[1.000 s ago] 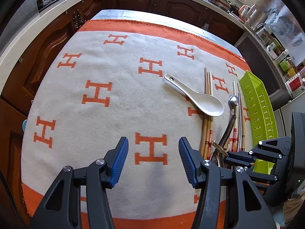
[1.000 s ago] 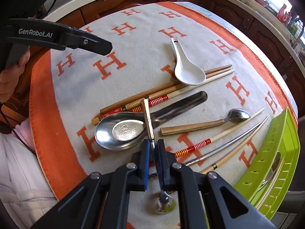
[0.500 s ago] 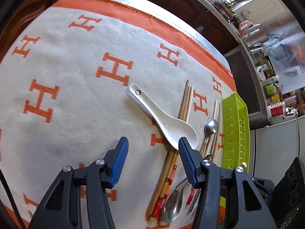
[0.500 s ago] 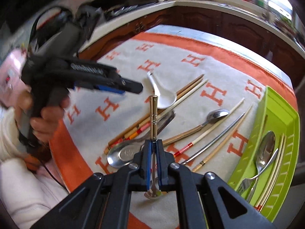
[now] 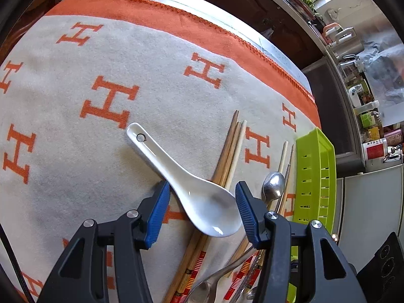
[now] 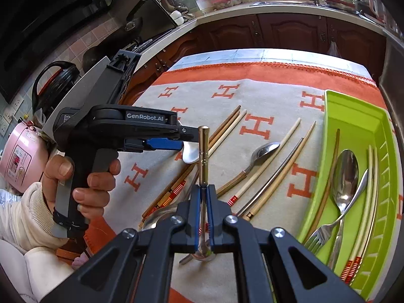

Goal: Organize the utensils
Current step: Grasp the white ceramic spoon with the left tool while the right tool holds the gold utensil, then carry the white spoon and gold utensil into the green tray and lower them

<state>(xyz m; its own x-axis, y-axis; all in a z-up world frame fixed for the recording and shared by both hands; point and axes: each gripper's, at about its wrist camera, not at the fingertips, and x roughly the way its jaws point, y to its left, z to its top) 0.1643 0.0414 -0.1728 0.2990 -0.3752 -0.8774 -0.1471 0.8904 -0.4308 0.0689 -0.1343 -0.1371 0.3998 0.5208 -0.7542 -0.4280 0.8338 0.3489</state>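
A white ceramic spoon [image 5: 194,189] lies on the orange-and-cream cloth, its bowl between the open jaws of my left gripper [image 5: 200,202]. My right gripper [image 6: 204,199] is shut on a small gold-handled spoon [image 6: 203,151], held upright above the cloth. The green tray [image 6: 358,118] at the right holds a metal spoon [image 6: 345,174], a fork and several chopsticks. Loose chopsticks [image 6: 267,174], a wooden-handled spoon [image 6: 262,151] and a large metal spoon lie between the grippers and the tray. The tray also shows in the left wrist view [image 5: 315,176].
The cloth [image 5: 101,139] covers a table with its far edge near dark wood cabinets [image 6: 277,32]. A pink cooker [image 6: 17,161] and a black kettle [image 6: 53,83] stand at the left. Bottles and jars crowd the counter [image 5: 371,131] beyond the tray.
My left gripper has moved forward and right until its open jaws straddle the white spoon's bowl. My right gripper has lifted the gold-handled spoon off the cloth and raised it.
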